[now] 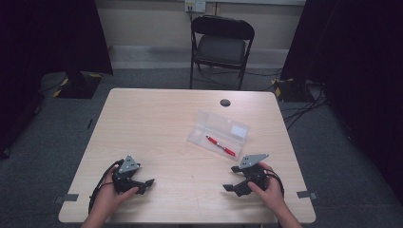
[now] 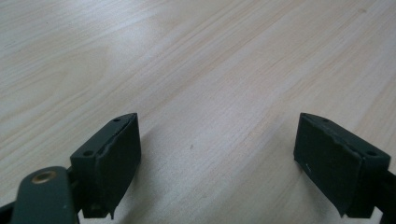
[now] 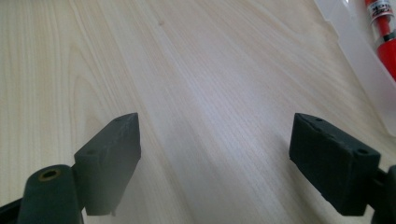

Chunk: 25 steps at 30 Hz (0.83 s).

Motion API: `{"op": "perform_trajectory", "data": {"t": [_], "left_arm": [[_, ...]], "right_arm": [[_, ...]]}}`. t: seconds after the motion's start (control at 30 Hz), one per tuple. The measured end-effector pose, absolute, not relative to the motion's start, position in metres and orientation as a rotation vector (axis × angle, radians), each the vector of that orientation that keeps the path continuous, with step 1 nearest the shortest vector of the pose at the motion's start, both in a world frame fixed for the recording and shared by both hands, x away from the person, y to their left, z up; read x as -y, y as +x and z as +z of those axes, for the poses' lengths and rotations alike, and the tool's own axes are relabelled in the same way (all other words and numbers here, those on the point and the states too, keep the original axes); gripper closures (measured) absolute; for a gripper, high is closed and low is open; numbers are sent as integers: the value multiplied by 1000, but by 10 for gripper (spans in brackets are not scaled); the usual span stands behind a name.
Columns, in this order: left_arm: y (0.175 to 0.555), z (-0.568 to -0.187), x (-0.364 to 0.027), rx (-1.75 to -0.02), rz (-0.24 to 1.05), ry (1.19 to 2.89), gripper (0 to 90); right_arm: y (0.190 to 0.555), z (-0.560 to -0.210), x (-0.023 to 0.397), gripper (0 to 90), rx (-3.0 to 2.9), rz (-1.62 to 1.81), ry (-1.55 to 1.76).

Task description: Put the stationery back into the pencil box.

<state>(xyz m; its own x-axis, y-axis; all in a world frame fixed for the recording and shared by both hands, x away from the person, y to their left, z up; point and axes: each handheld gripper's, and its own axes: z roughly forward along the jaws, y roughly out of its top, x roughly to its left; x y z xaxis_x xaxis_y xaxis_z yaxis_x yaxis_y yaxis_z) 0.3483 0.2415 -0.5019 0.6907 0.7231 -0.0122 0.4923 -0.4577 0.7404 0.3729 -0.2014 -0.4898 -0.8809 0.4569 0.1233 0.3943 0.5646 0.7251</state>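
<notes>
A clear plastic case (image 1: 218, 130) lies open on the light wooden table (image 1: 157, 123), right of the middle, with a red pen (image 1: 220, 146) in its near half. My left gripper (image 1: 148, 183) rests low at the table's front left, held in a hand, jaws wide apart over bare wood (image 2: 219, 154). My right gripper (image 1: 232, 178) sits at the front right, just in front of the case, also open (image 3: 215, 158). In the right gripper view the case's edge (image 3: 359, 56) and the red pen (image 3: 385, 37) show at the upper right.
A small dark round cap (image 1: 225, 102) sits in the table near its far edge. A black folding chair (image 1: 221, 45) stands behind the table. Cables (image 1: 304, 107) run across the floor at the right; dark curtains hang on both sides.
</notes>
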Motion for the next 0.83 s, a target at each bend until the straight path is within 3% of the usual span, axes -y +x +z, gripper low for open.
{"op": "perform_trajectory", "data": {"t": [0.83], "left_arm": [[348,-501,-242,-933,392,2161,148]], "right_arm": [[366,-500,200,148,-2674,1166,573]]}}
